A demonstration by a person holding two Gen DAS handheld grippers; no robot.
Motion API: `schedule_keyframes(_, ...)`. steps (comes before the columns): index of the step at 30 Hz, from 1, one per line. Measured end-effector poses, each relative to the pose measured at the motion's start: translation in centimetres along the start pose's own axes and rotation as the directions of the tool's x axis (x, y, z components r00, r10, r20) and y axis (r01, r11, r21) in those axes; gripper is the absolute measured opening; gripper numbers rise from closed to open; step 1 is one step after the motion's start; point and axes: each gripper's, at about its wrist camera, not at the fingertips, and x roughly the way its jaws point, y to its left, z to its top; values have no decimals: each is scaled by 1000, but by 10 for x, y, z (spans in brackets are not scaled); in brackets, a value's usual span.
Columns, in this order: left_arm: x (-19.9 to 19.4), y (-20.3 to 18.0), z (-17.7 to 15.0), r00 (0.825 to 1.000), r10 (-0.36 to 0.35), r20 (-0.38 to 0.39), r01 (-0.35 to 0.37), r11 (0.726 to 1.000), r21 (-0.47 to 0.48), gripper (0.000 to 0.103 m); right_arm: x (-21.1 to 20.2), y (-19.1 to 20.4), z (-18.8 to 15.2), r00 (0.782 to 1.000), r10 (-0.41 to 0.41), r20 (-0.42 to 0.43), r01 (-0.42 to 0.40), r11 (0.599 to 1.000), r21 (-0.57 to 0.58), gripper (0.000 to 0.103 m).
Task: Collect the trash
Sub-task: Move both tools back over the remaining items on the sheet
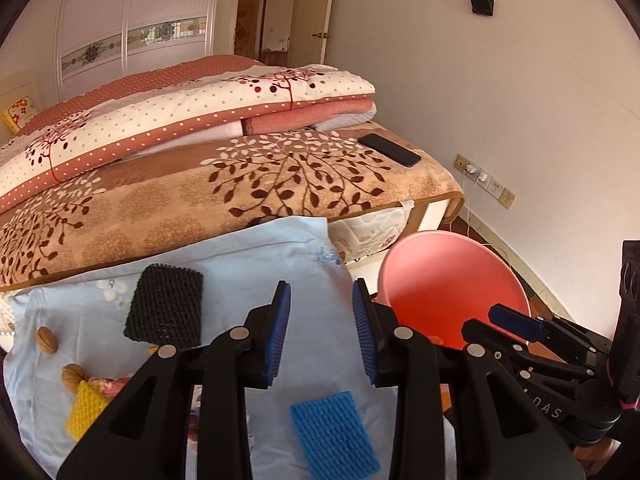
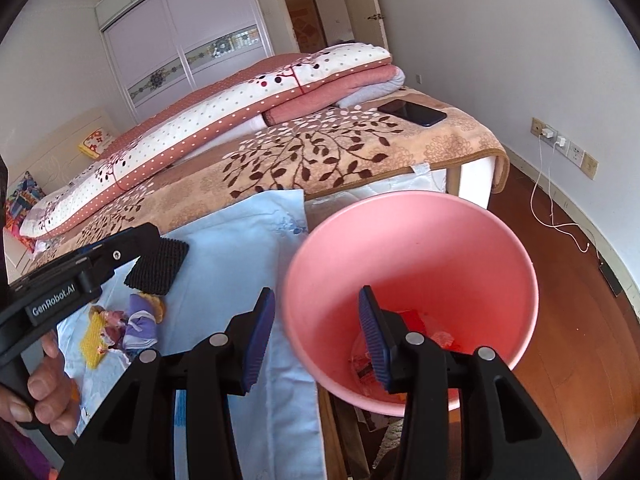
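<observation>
A pale blue cloth (image 1: 256,264) covers the table. On it lie two walnuts (image 1: 46,340), crumpled wrappers (image 2: 136,324), a black mesh pad (image 1: 164,308), a yellow pad (image 1: 86,410) and a blue pad (image 1: 334,436). My left gripper (image 1: 322,332) hovers above the cloth, open and empty. To the right of the table stands a pink bin (image 2: 460,248) with red and clear wrappers (image 2: 420,324) at its bottom. My right gripper (image 2: 316,340) hangs open over the bin's near left rim, one finger outside and one over the inside, holding nothing.
Behind the table is a bed with folded quilts (image 1: 192,112) and a black phone (image 1: 390,149) near its corner. Wall sockets with a white charger cable (image 2: 554,140) sit low on the right wall, above a wooden floor (image 2: 580,320). A person's hand (image 2: 48,384) holds the left tool.
</observation>
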Motion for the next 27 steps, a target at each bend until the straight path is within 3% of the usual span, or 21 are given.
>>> schedule_keyframes(8,-28,47,-10,997,73,4,-72,995,-70,32,11,43,-17,995,67,-76,-74,992,-99,43)
schedule_keyframes(19,-41,89,-53,984,141,-111,-157,975,-158,32,36,72,-51,977,81,-196,-116,978,-172,53)
schedule_keyframes(25,-40,101,-73,977,82,-198,-140,945,-297,33,49,75,-61,967,83,-243,-128,976,-178,55)
schedule_keyframes(27,-41,97,-73,979,61,-195,-123,938,-325,42,51,77,-63,965,86,-248,-133,974,-183,55)
